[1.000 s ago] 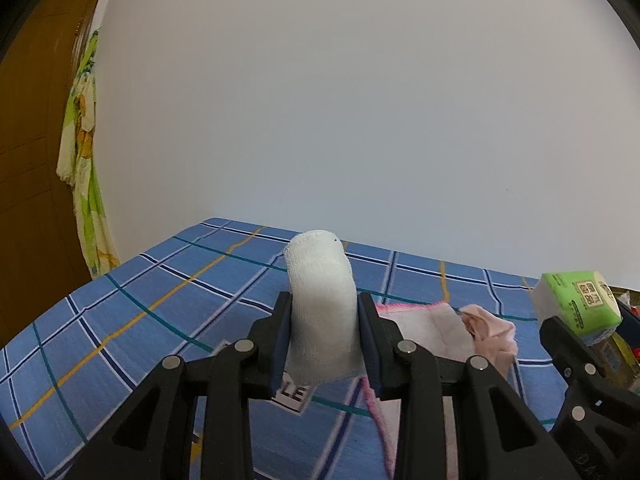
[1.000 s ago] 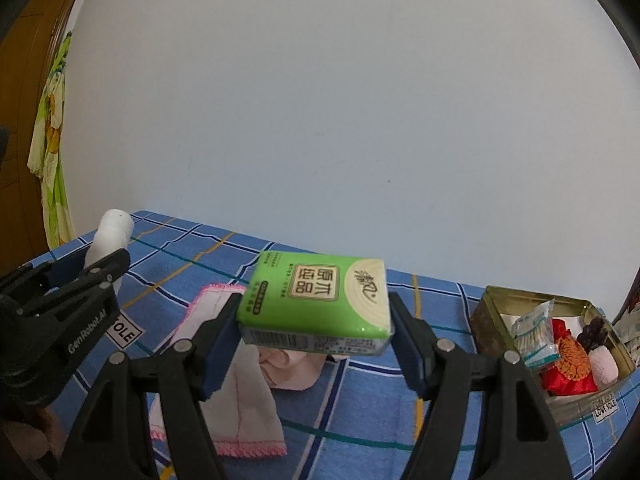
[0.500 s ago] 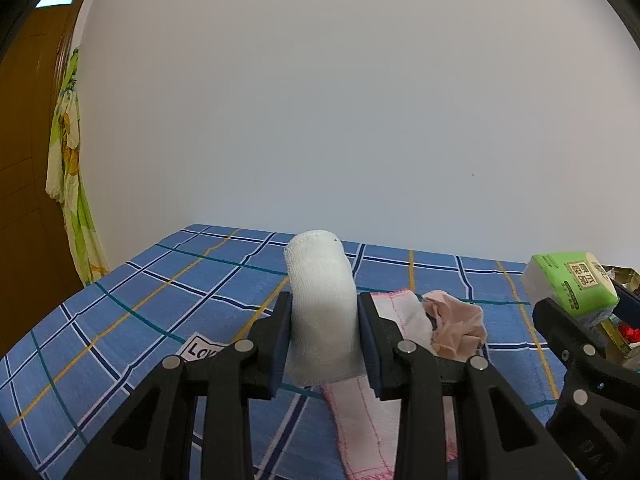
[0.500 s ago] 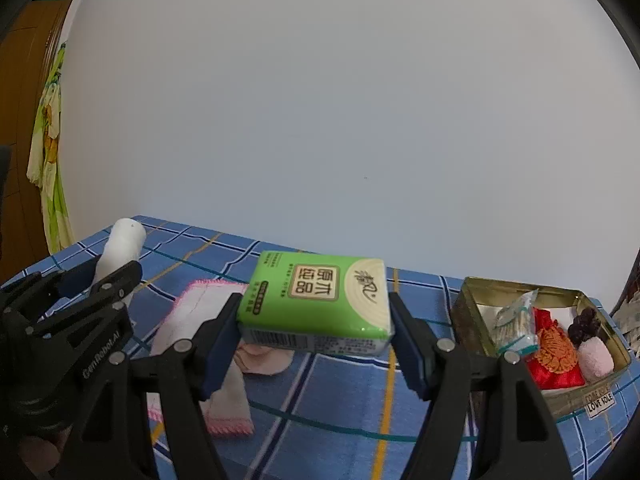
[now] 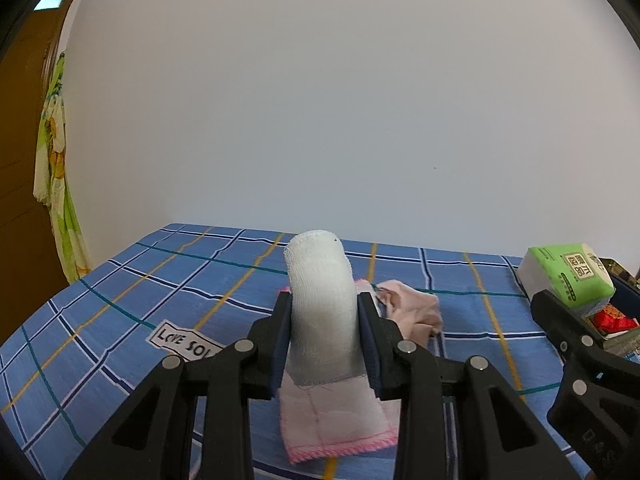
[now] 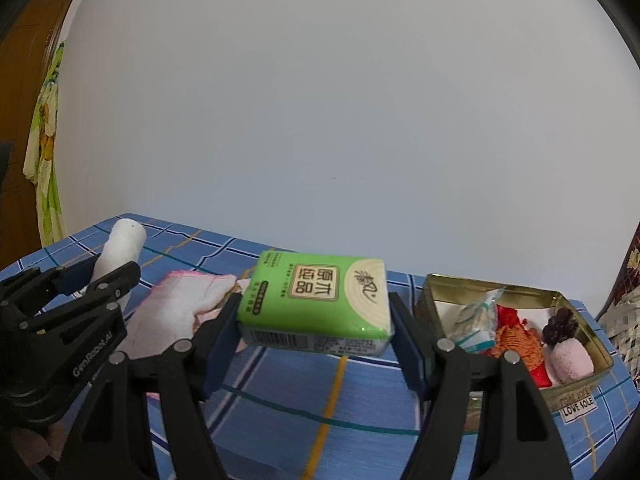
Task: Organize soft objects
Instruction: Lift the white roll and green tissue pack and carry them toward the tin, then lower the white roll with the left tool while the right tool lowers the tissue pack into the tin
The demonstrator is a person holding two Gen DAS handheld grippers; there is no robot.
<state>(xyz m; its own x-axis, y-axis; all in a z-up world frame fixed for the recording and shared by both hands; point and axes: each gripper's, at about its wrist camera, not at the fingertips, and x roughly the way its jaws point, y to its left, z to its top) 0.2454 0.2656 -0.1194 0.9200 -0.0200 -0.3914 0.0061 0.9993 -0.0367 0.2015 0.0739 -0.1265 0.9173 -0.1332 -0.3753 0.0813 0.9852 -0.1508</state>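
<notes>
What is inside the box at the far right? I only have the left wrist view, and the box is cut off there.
Observer: It is an open metal tin holding a teal-and-white packet, red and orange items, something dark purple and a pink soft roll.
Reviewer: Here the left hand-held gripper clamps a white gauze roll. Does the right one grip the green tissue pack?
Observer: Yes, the right hand-held gripper holds it by its two short ends, above the blue checked cloth, left of the tin.
</notes>
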